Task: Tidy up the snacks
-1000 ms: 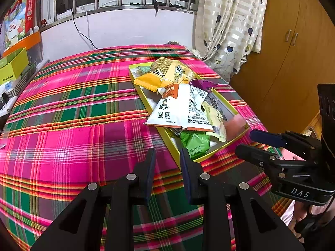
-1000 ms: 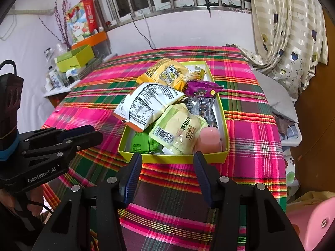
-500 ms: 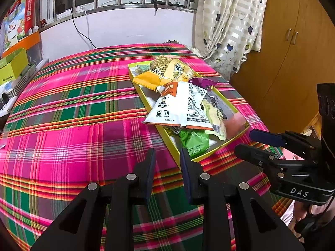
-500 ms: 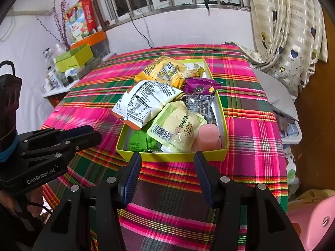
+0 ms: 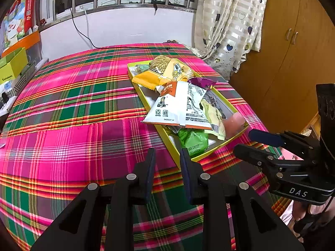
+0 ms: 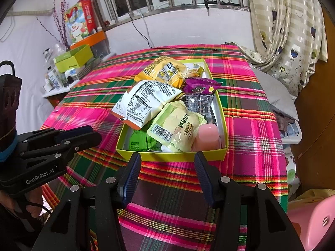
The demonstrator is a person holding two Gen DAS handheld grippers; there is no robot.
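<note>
Only the right wrist view shows the cluttered side shelf with a lime cardboard box (image 6: 72, 59) and dried purple twigs (image 6: 61, 21), plus a pink plastic stool (image 6: 314, 219) at the near right corner. The left wrist view alone takes in the brown wooden wardrobe doors (image 5: 293, 52) beyond the counter's right edge.

The shallow yellow-green cardboard tray (image 6: 180, 156) sits on the pink-and-green plaid cloth (image 5: 73, 104) covering the counter, toward its right side, with a broad stretch of bare cloth to its left and a narrower strip on its right. Crinkled packets are heaped in it: a yellow foil bag (image 6: 165, 71) at the far end, a white printed bag (image 6: 144, 102) hanging over the left rim, a purple wrapper (image 6: 201, 85), a pale green pouch (image 6: 178, 127), a bright green packet (image 6: 140, 142) and a smooth pink cup (image 6: 207, 137) in the near right corner.

The right gripper (image 6: 167, 163) hangs just before the tray's near wall, fingers spread wide and empty — the left gripper (image 5: 166, 159) sits at the tray's near left corner, fingers parted by a narrow gap, grasping nothing.
</note>
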